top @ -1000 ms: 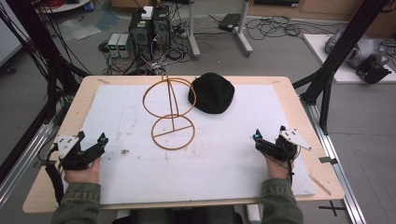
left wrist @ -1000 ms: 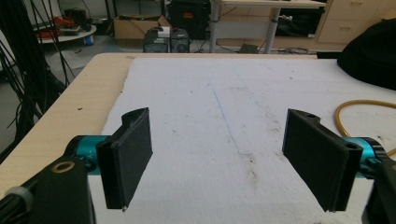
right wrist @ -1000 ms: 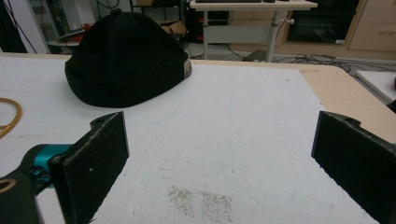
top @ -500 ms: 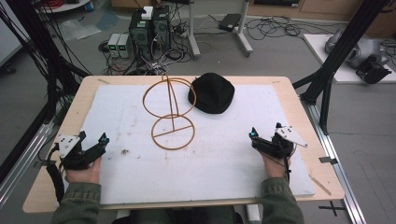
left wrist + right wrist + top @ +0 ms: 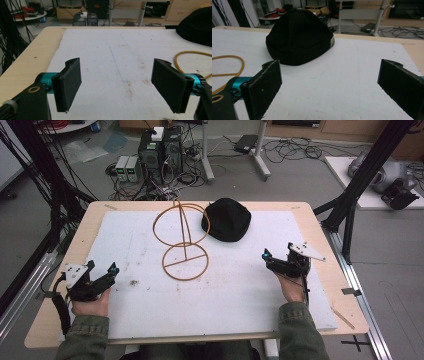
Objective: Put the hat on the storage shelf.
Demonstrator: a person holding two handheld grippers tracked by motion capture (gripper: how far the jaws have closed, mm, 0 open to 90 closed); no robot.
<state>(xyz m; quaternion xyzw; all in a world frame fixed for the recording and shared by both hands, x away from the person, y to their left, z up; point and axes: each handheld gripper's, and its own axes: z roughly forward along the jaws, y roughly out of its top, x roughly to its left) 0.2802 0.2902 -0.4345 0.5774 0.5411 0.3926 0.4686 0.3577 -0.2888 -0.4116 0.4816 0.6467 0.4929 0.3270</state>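
Note:
A black beanie hat [image 5: 226, 219] lies on the white foam mat [image 5: 240, 295] at the back, right of centre. Left of it stands an orange wire stand [image 5: 185, 262], a flat ring base with an upright ring on a post. My right gripper [image 5: 267, 257] hovers low over the mat's right side, open and empty, pointing at the hat [image 5: 299, 37] with the mat between its pads [image 5: 265, 87]. My left gripper [image 5: 111, 272] rests open near the front left corner, holding nothing. Its jaws stand wide apart over bare mat [image 5: 115, 60], with the orange wire [image 5: 192, 60] to its right.
The mat covers a wooden table [image 5: 55, 320] whose bare edge shows left and right. Black frame posts [image 5: 350, 215] rise at both sides of the table. Computers [image 5: 160, 150] and cables sit on the floor behind.
The right gripper has crept forward and slightly left toward the hat. The left gripper has stayed almost still.

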